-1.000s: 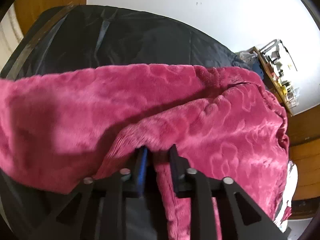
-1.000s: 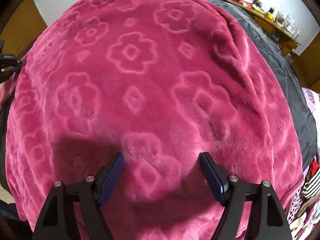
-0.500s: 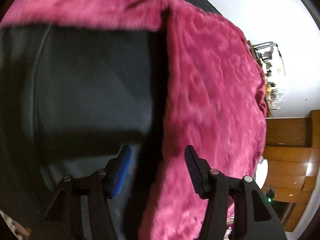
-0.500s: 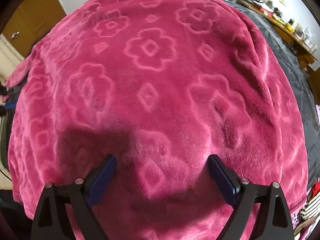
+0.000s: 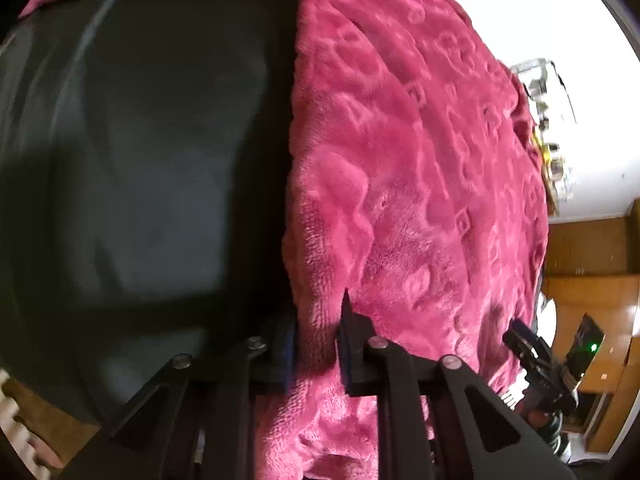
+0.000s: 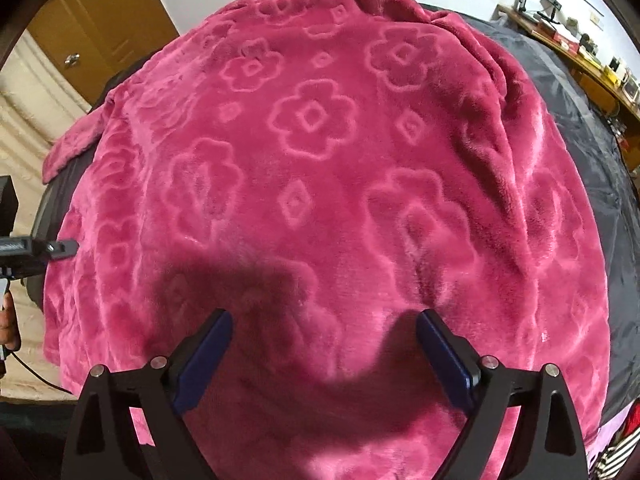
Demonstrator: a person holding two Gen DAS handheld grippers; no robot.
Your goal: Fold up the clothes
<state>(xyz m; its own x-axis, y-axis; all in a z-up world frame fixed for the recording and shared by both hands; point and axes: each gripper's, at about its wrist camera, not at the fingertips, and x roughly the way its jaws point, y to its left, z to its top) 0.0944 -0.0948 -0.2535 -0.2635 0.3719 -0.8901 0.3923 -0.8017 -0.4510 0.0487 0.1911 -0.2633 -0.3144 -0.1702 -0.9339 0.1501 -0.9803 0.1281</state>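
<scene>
since the earlier frame the left gripper [image 5: 316, 340] has left its first hold, crossed along the pink fleece garment [image 5: 400, 160] and closed again on the garment's long left edge; the right gripper [image 6: 324, 360] has barely shifted and its jaws have spread wider. left wrist view: the jaws stand almost together, a thick ridge of fleece pinched between them at 6 o'clock, with the dark sheet [image 5: 140, 160] bare from 8 to 11 o'clock and the garment running from 12 to 5 o'clock. right wrist view: the fingers [image 6: 208, 356] stand far apart with nothing between them, poised just over the flower-embossed fleece, which fills the frame; dark sheet shows from 1 to 4 o'clock, and the left gripper appears at the 9 o'clock rim beside a person's hand [image 6: 8, 320]. step in hand, as judged: securing a side edge for a lengthwise fold. next move, as judged: the right jaws need a matching edge before both lift and carry it across.
</scene>
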